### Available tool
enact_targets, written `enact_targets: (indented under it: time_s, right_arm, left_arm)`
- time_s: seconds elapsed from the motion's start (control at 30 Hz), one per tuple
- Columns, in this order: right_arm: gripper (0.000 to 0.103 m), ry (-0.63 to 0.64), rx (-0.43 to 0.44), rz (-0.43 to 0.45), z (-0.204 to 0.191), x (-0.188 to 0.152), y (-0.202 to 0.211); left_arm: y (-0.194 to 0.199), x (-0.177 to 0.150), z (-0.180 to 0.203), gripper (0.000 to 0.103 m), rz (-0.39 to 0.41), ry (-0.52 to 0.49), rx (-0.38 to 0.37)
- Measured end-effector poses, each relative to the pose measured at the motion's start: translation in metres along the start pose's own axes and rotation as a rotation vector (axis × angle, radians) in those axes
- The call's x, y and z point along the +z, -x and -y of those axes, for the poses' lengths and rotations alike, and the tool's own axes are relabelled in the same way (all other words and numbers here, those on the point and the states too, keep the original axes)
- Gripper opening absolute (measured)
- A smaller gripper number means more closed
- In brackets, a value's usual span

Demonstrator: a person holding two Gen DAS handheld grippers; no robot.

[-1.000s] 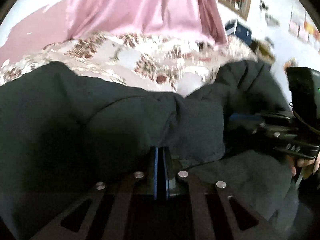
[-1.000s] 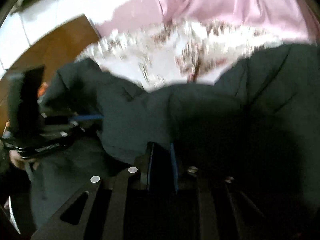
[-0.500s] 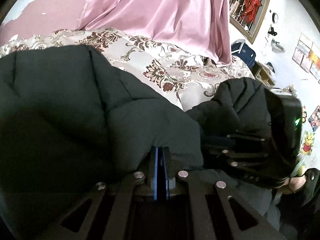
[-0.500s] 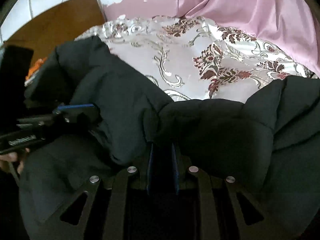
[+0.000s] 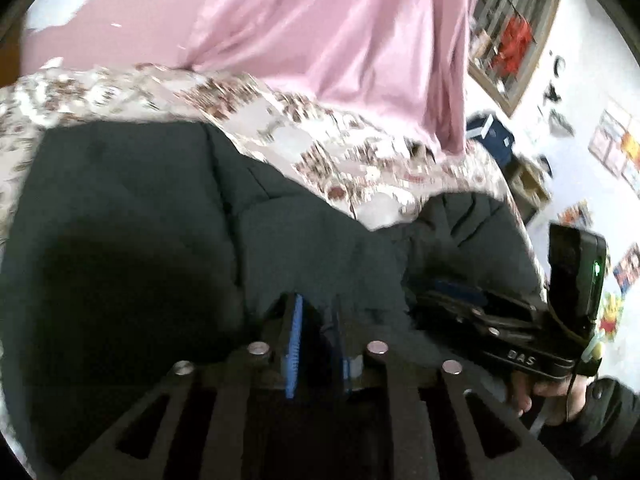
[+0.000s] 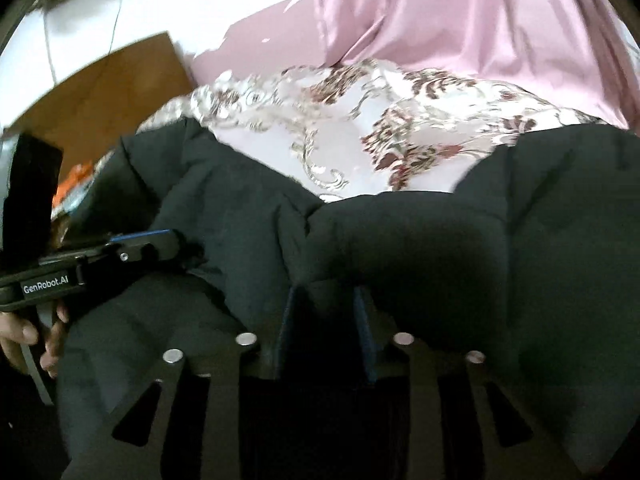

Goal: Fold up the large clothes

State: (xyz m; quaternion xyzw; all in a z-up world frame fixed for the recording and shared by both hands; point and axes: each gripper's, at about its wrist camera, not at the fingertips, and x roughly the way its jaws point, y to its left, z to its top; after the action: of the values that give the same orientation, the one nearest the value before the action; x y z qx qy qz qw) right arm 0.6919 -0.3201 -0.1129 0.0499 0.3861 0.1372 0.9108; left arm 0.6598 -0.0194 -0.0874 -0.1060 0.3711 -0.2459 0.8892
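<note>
A large dark quilted jacket [image 5: 152,208] lies on a floral bedspread [image 5: 320,144]; it also fills the right wrist view [image 6: 400,248]. My left gripper [image 5: 316,320] stands at the jacket's near edge, its blue-padded jaws a little apart with dark fabric between them. My right gripper [image 6: 324,312] has its jaws parted wider, with jacket fabric bulging just over the gap. Each gripper shows in the other's view: the right one [image 5: 452,292] and the left one [image 6: 160,240], both at the jacket's edge.
A pink curtain [image 5: 360,48] hangs behind the bed. A wooden headboard or door [image 6: 104,92] is at the left. A window [image 5: 512,32], a blue bag [image 5: 492,136] and posters are on the right wall. Orange items [image 6: 76,176] lie beside the bed.
Both grippers' jaws have spread apart from their tightly shut grip on the jacket. The jacket has dropped lower on the bed and the cameras have tilted.
</note>
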Motion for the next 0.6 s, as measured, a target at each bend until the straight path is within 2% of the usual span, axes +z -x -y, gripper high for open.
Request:
enact_targets:
  time_s: [0.03, 0.1, 0.13, 0.2, 0.27, 0.4, 0.47, 0.53, 0.6]
  right_arm:
    - [0.035, -0.003, -0.003, 0.009, 0.000, 0.000, 0.006]
    - [0.043, -0.002, -0.009, 0.022, 0.000, 0.000, 0.016]
    - [0.050, -0.001, -0.014, 0.027, -0.001, 0.000, 0.022]
    - [0.056, 0.013, -0.029, 0.053, -0.006, 0.001, 0.049]
    - [0.061, 0.005, -0.031, 0.083, -0.009, 0.001, 0.072]
    - [0.072, -0.008, -0.031, 0.128, -0.013, 0.002, 0.100]
    - [0.085, 0.003, -0.047, 0.174, -0.021, 0.002, 0.131]
    - [0.094, -0.001, -0.067, 0.201, -0.026, 0.002, 0.152]
    - [0.096, -0.014, -0.068, 0.221, -0.030, 0.001, 0.171]
  left_arm:
    - [0.007, -0.001, -0.001, 0.025, 0.014, 0.019, 0.003]
    - [0.024, -0.002, 0.001, 0.054, 0.033, 0.077, 0.007]
    - [0.030, -0.002, 0.003, 0.074, 0.041, 0.088, 0.003]
    - [0.051, -0.002, 0.013, 0.079, 0.090, 0.100, -0.032]
    - [0.066, 0.002, 0.024, 0.089, 0.100, 0.100, -0.051]
    - [0.097, 0.004, 0.048, 0.096, 0.119, 0.051, 0.003]
    - [0.117, 0.004, 0.061, 0.102, 0.134, 0.029, 0.015]
    - [0.137, 0.002, 0.071, 0.102, 0.154, 0.014, 0.022]
    - [0.155, 0.000, 0.081, 0.103, 0.169, 0.005, 0.038]
